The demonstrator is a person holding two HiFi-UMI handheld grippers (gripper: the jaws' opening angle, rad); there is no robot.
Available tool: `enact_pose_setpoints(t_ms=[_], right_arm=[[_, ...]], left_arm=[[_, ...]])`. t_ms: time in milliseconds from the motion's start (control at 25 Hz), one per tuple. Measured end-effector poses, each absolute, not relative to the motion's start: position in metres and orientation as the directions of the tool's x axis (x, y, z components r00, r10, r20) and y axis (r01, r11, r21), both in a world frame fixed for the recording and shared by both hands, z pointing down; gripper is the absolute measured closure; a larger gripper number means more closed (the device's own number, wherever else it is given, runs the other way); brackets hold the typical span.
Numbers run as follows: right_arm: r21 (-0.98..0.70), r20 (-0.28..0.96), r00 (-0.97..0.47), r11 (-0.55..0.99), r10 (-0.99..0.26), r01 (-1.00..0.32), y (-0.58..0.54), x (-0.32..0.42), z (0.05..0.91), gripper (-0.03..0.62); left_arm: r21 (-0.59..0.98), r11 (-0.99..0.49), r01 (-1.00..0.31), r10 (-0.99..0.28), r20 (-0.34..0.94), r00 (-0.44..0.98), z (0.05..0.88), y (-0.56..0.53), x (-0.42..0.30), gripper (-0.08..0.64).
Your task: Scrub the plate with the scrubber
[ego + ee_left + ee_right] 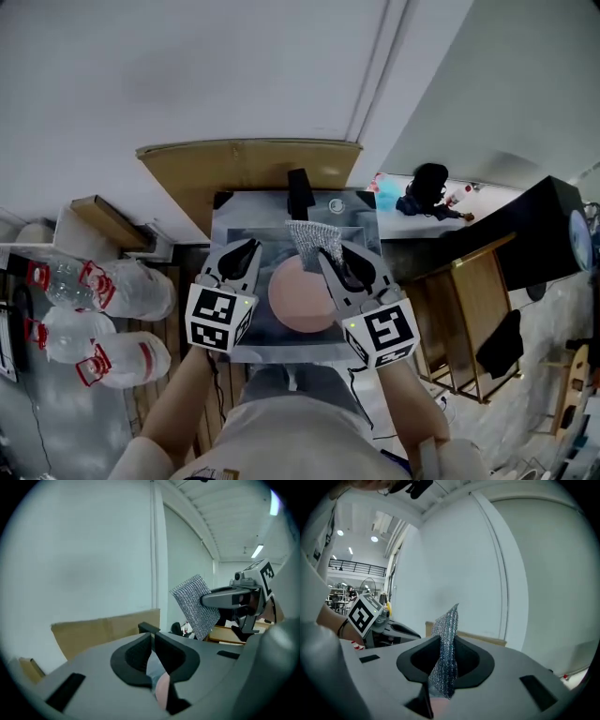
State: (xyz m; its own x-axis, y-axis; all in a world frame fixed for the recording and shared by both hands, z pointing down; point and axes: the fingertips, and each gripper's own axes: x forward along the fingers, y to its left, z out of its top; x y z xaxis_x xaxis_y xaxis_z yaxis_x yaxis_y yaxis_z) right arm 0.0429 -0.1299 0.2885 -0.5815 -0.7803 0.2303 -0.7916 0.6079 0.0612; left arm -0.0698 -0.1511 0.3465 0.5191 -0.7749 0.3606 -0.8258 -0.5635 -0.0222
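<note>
One grey basin [228, 217] lies below the person. Against the basin's middle shows the round pink plate [300, 298], and neither gripper holds it. Over the basin's left side the left gripper [249, 249] hangs with its jaws drawn together on nothing. Over the basin's right side the right gripper [330, 255] is clamped on the silvery mesh scrubber [309, 236], which stands upright toward the basin's far edge.

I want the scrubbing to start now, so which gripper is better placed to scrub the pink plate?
Right, most likely: the right gripper is shut on the scrubber and hangs over the edge of the plate, while the left gripper holds nothing.
</note>
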Motion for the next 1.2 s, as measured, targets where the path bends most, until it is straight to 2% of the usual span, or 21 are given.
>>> enact_pose_setpoints(t_ms=[160,320,680,800,1040,1200], right_arm=[[0.037,0.108,-0.586,0.592,-0.803,-0.805,-0.124,0.049,0.231,0.482],[-0.018,0.01,-0.571,0.571,-0.821,-0.821,-0.114,0.062,0.187,0.482],[0.038,-0.141,-0.524,0.525,-0.84,-0.851,-0.069,0.081,0.115,0.482],[0.06,-0.165,-0.532,0.53,-0.83,-0.846,-0.053,0.08,0.103,0.483],[0.102,-0.174,-0.532,0.522,-0.829,-0.847,-0.029,0.082,0.096,0.483],[0.105,-0.154,-0.533,0.522,-0.832,-0.846,-0.017,0.081,0.105,0.483]], left_arm=[[-0.092,-0.582,-0.808,-0.796,0.268,0.543,0.289,-0.145,-0.067,0.523],[-0.094,-0.603,-0.792,-0.793,0.18,0.582,0.239,-0.131,-0.066,0.525],[-0.19,-0.569,-0.8,-0.814,-0.009,0.581,0.147,-0.095,-0.077,0.531],[-0.217,-0.561,-0.799,-0.815,-0.026,0.579,0.137,-0.084,-0.078,0.532],[-0.275,-0.547,-0.791,-0.826,0.028,0.562,0.142,-0.067,-0.073,0.532],[-0.26,-0.558,-0.788,-0.823,0.047,0.566,0.153,-0.061,-0.073,0.532]])
